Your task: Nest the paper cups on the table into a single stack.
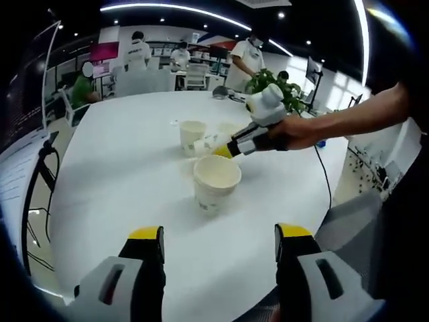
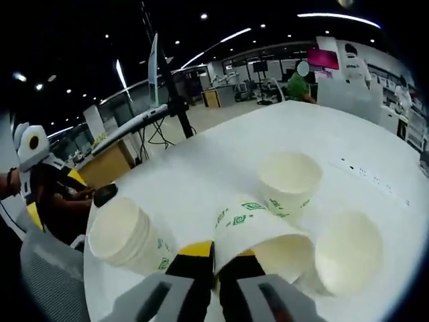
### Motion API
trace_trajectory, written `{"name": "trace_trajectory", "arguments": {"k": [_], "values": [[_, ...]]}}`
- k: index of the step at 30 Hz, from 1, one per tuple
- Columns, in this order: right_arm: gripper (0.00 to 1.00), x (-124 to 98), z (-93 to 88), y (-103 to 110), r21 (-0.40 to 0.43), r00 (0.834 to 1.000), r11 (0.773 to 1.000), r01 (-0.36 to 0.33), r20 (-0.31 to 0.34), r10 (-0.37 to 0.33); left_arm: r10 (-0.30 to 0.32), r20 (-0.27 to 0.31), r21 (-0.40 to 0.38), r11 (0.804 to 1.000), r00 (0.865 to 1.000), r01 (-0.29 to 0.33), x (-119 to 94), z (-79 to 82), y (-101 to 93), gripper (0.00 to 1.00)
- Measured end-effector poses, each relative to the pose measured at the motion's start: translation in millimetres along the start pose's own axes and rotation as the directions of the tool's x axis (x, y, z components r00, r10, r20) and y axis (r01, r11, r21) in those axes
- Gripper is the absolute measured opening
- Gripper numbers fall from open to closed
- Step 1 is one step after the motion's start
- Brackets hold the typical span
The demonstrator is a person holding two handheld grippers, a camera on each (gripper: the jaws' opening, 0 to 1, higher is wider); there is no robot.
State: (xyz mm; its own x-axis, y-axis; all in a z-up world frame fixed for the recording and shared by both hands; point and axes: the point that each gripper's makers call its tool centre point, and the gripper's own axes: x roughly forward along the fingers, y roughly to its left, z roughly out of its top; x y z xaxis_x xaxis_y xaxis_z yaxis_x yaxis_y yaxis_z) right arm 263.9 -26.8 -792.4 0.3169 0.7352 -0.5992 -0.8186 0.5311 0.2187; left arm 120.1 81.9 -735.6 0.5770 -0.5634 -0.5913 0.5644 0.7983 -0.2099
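On the white round table (image 1: 120, 168), a stack of paper cups (image 1: 216, 182) stands upright ahead of my left gripper (image 1: 220, 236), whose jaws are open and hold nothing. Beyond the stack is a single upright cup (image 1: 192, 133). My right gripper (image 1: 223, 151), held by a hand, comes in from the right and pinches a tilted cup (image 1: 203, 144). In the right gripper view, my right gripper (image 2: 218, 258) is shut on the wall of that green-printed cup (image 2: 258, 235), which lies on its side. The stack (image 2: 124, 235) is to the left, one upright cup (image 2: 289, 180) lies ahead, and another cup (image 2: 348, 251) is at the right.
A black cable (image 1: 326, 176) runs across the table's right side, with a potted plant (image 1: 278, 84) at its far edge. A dark stand (image 2: 157, 80) rises past the table. People sit and stand at desks in the background. A grey chair back (image 2: 47, 282) is close by.
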Motion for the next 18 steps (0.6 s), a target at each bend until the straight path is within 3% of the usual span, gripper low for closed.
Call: {"name": "trace_trajectory", "arguments": {"k": [8,18], "values": [[0.00,-5.6,6.2,-6.7,-0.076,1.000,0.997,0.000,-0.011,-0.001,-0.001,0.019,0.011,1.000,1.000,0.001,-1.2,4.6,1.2,0.65],[0.00,-31.8,15.2,12.5,-0.150,1.000,0.989,-0.001,-0.020,-0.002,-0.011,0.042,0.015,1.000,0.999,0.010,1.7,12.6,-0.5,0.65]]}}
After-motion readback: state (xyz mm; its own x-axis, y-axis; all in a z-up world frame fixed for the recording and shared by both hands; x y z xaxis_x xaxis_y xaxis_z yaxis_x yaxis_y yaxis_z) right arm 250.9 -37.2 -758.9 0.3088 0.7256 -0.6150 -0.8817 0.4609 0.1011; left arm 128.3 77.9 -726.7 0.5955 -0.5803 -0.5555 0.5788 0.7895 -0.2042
